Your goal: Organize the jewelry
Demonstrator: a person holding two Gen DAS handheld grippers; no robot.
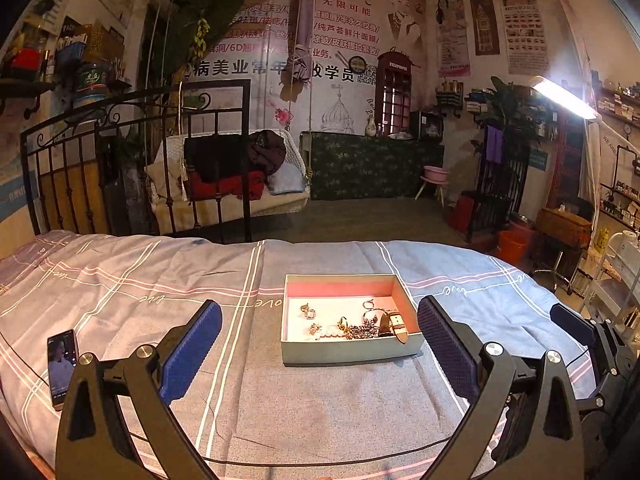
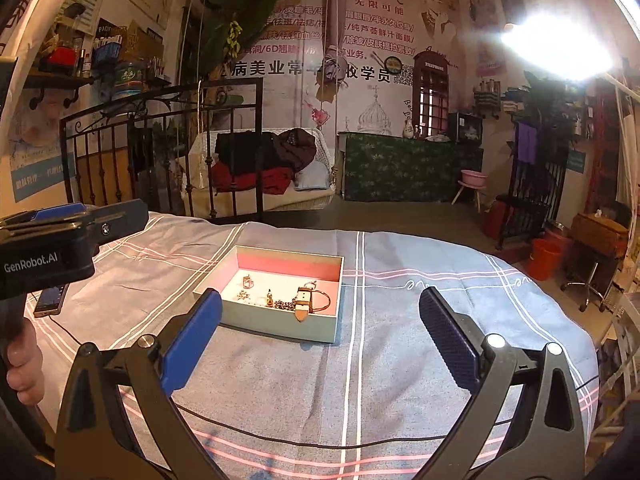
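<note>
Left gripper [image 1: 320, 336] spread wide, right gripper [image 2: 320, 328] spread wide, jewelry [image 1: 352, 326] heaped in box [image 1: 352, 350] on bed [image 1: 120, 300]

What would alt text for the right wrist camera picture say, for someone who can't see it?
An open box holding a strap watch and small jewelry pieces sits on a grey checked bedsheet, ahead of the open, empty right gripper. The left gripper shows at the left edge, with a phone under it.
</note>
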